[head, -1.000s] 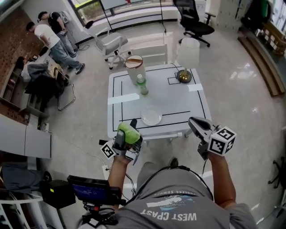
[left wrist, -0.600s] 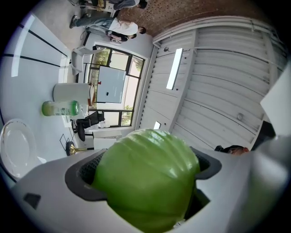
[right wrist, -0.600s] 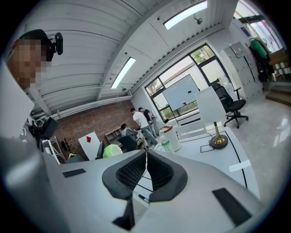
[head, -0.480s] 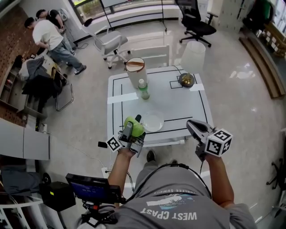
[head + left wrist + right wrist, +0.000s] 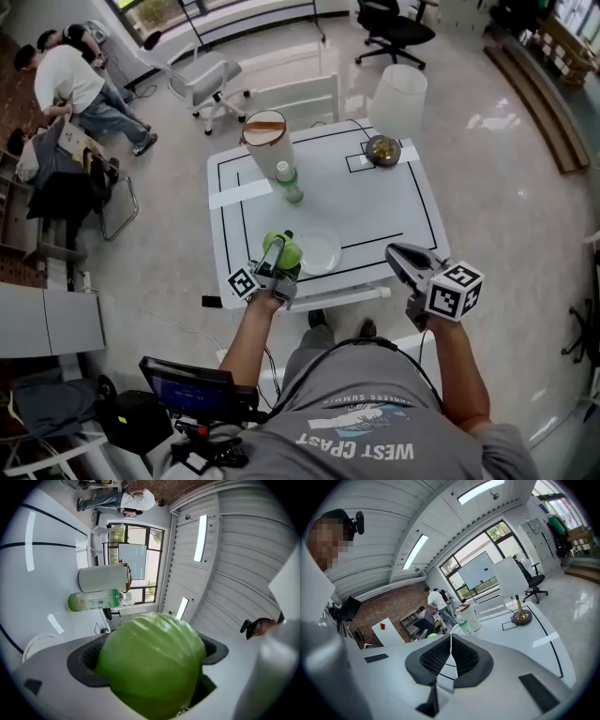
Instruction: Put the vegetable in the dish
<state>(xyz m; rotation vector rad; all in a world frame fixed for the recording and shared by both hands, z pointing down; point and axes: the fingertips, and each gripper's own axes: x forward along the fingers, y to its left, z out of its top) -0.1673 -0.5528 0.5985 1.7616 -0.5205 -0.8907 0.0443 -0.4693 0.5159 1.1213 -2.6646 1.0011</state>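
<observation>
A round green cabbage (image 5: 281,250) is clamped between the jaws of my left gripper (image 5: 276,255), held over the table's near left part, just left of the white dish (image 5: 318,251). In the left gripper view the cabbage (image 5: 152,663) fills the space between the jaws. The dish lies flat near the table's front edge with nothing in it. My right gripper (image 5: 401,258) hovers off the table's front right corner, its jaws closed together with nothing between them (image 5: 449,660).
On the white table (image 5: 375,206) stand a green bottle (image 5: 288,182), a tall white canister with a brown lid (image 5: 266,142) and a brass lamp base (image 5: 382,150). Office chairs (image 5: 202,77) and two people (image 5: 70,80) are beyond the table.
My left gripper has carried the cabbage forward from in front of the table to over its near left part, beside the dish. The right gripper has barely moved.
</observation>
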